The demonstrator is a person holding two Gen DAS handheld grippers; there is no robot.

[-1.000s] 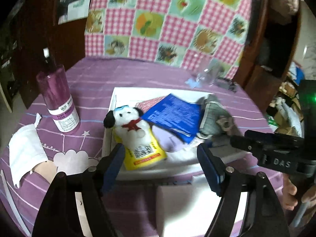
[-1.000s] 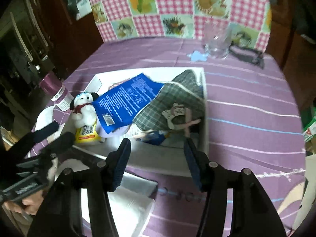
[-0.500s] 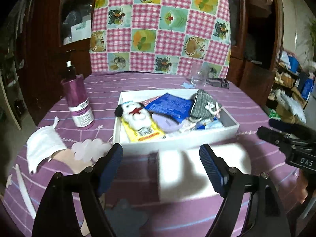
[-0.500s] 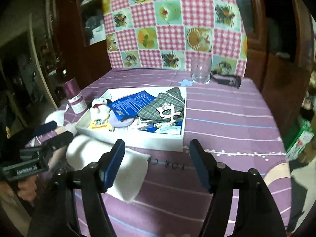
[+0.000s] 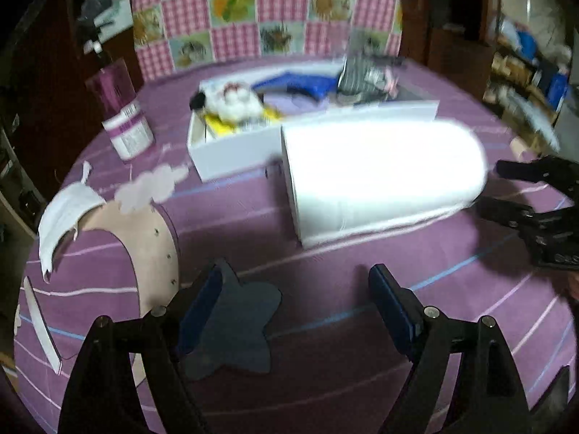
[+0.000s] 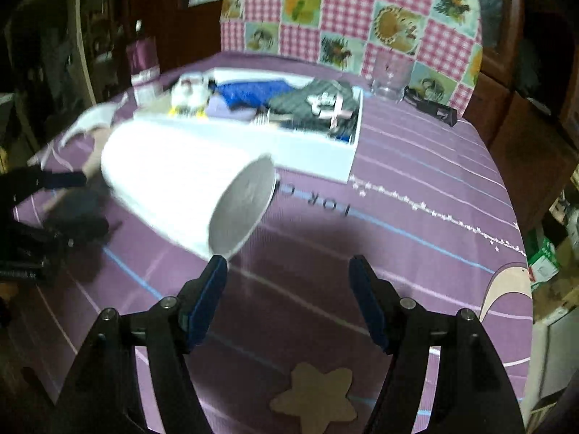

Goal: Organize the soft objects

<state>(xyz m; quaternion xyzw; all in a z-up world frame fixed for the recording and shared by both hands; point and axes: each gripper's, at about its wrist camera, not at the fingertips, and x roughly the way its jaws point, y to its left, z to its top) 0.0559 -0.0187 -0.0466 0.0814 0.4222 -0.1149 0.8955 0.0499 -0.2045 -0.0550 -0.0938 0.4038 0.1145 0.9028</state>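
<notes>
i see my left tongs [image 5: 296, 311] opening wide over the purple surface [image 5: 343, 361], nothing between the jaws. my right tongs [image 6: 287, 300] stand open and empty too. the white roll [image 5: 380, 173] lies on its side just in front of the white tray [image 5: 231, 152], which holds the plush dog [image 5: 235, 103] and the plaid pouch [image 6: 315, 99].

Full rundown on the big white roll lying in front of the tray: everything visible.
The big white roll is a wide, soft-looking cylinder lying on its side on the purple tablecloth, directly in front of the white tray; whether they touch is unclear. Its flat greyish end faces the right wrist camera. Motion blur and glare hide surface detail. Neither gripper touches it.
</notes>
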